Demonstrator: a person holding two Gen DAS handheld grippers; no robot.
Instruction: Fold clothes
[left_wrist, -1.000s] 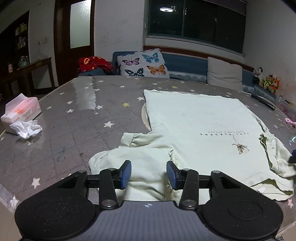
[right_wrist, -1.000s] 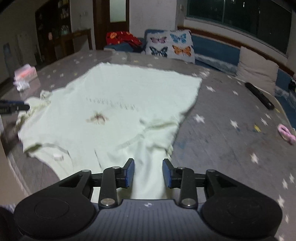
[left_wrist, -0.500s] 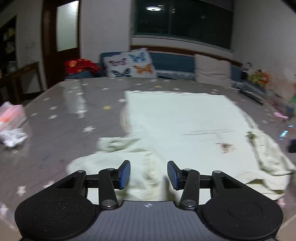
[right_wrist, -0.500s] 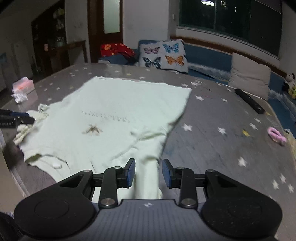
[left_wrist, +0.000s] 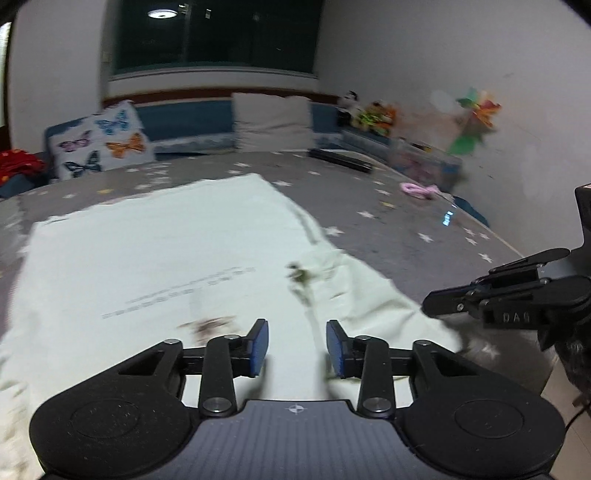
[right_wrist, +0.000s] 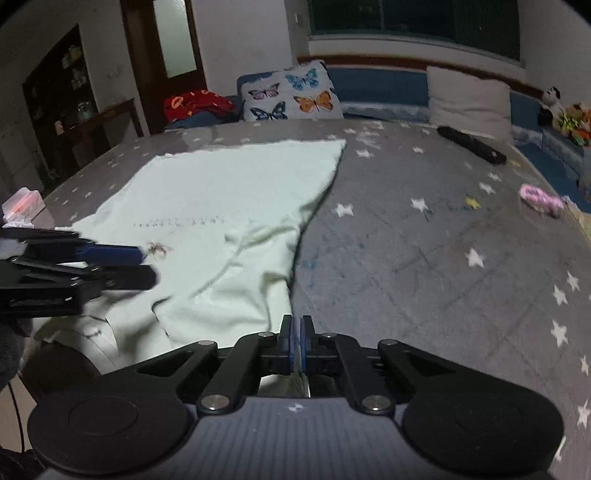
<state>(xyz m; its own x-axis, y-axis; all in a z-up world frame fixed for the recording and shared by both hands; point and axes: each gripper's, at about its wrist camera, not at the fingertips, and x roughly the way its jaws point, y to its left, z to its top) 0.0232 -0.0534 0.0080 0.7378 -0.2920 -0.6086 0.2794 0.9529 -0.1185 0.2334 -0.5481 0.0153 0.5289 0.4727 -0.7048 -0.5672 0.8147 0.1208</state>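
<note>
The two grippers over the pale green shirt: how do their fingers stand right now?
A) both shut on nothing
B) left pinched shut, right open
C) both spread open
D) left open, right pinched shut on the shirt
D: the left gripper shows a wide gap between its blue pads, while the right gripper has its pads pressed together on the pale green shirt sleeve edge.
</note>
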